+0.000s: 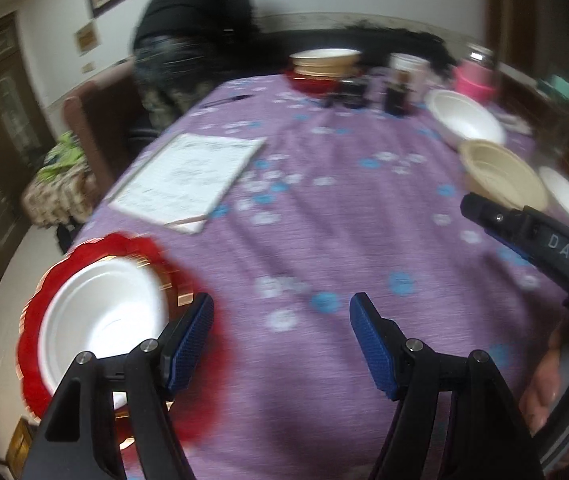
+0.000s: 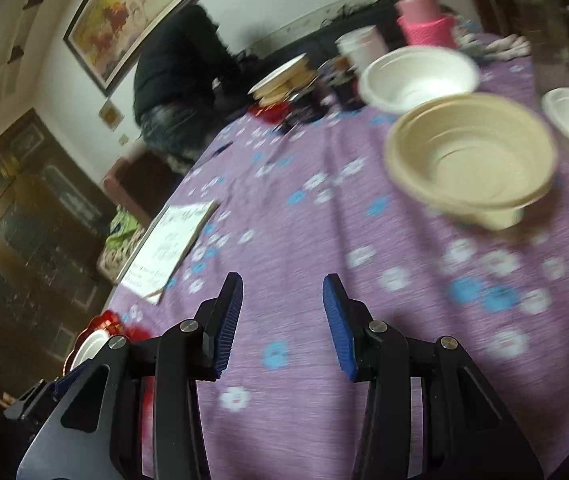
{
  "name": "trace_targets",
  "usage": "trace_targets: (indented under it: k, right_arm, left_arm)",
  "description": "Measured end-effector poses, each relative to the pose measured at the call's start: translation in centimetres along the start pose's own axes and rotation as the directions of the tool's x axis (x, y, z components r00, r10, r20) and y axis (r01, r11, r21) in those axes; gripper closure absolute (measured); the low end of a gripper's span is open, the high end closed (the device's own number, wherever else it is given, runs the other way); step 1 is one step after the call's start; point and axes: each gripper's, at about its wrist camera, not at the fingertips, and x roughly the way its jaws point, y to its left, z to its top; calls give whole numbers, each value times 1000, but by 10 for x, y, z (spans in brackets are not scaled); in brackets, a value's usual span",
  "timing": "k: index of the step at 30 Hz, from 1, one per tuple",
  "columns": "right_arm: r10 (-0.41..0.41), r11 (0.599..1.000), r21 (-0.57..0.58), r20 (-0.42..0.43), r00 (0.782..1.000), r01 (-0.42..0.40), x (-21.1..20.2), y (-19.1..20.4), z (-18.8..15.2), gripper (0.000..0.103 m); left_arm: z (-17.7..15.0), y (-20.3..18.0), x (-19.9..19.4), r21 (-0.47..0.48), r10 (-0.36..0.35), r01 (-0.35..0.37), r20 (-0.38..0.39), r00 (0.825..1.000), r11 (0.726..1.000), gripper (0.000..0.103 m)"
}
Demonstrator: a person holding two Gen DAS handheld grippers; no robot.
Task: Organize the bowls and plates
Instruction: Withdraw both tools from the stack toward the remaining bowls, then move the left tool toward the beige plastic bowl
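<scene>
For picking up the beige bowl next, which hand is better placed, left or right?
Probably the right. The right gripper is open and empty, and the beige bowl lies just ahead on its side. The left gripper is beside the white bowl on the red plate.

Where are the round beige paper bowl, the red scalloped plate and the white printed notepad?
Round beige paper bowl [image 2: 472, 160]: right wrist view, inner wall.
Red scalloped plate [image 1: 96, 246]: left wrist view, far rim.
White printed notepad [image 1: 188, 178]: left wrist view, middle of the page.
</scene>
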Motion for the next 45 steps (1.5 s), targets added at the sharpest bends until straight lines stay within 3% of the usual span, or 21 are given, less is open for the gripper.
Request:
trace_targets:
  k: [5, 9, 12, 14, 17, 20, 23, 26, 29, 32, 34, 39, 45]
  right_arm:
    - [-70, 997, 15, 126, 990, 69, -56, -57, 19, 61]
    - [-197, 980, 86, 248, 948, 181, -111, -113, 36, 61]
    - [-265, 961, 158, 271, 925, 229, -143, -155, 52, 53]
    - [-278, 950, 222, 268, 922, 221, -162, -184, 67, 53]
    - [-237, 932, 329, 245, 940, 150, -178, -222, 88, 53]
    - [-157, 906, 421, 240, 958, 43, -177, -250, 97, 53]
    - [-129, 877, 481, 237, 963, -1, -164, -269, 98, 53]
    - [-116, 864, 504, 205, 972, -4, -151, -281, 93, 53]
    - [-115, 847, 531, 187, 976, -2, -146, -291, 91, 53]
    - [-129, 845, 534, 186, 974, 10, -147, -292, 90, 53]
    - [-113, 840, 542, 170, 979, 3, -143, -295, 89, 53]
    - [-21, 802, 595, 93, 995, -39, -123, -306, 83, 53]
    - [34, 787, 614, 58, 998, -63, -111, -305, 79, 53]
  left_arm:
    - [19, -60, -2, 109, -129, 132, -34, 991, 985, 32]
    - [32, -116, -5, 210, -192, 198, -49, 980, 957, 32]
    - [45, -155, -9, 281, -239, 249, -71, 968, 927, 32]
    - [62, -180, -8, 306, -281, 299, -103, 954, 904, 32]
    - [90, -214, -5, 322, -339, 366, -139, 931, 873, 32]
    - [121, -252, 7, 373, -325, 354, -139, 935, 858, 32]
    - [143, -287, 24, 397, -332, 385, -197, 923, 834, 32]
    - [161, -313, 41, 430, -282, 343, -201, 938, 835, 32]
    - [170, -335, 57, 491, -237, 298, -185, 954, 819, 32]
    - [177, -350, 78, 502, -237, 341, -261, 936, 795, 32]
    - [180, -358, 94, 492, -228, 358, -306, 924, 793, 32]
    - [179, -365, 113, 491, -212, 369, -345, 914, 790, 32]
    - [172, -372, 119, 457, -237, 422, -408, 882, 783, 32]
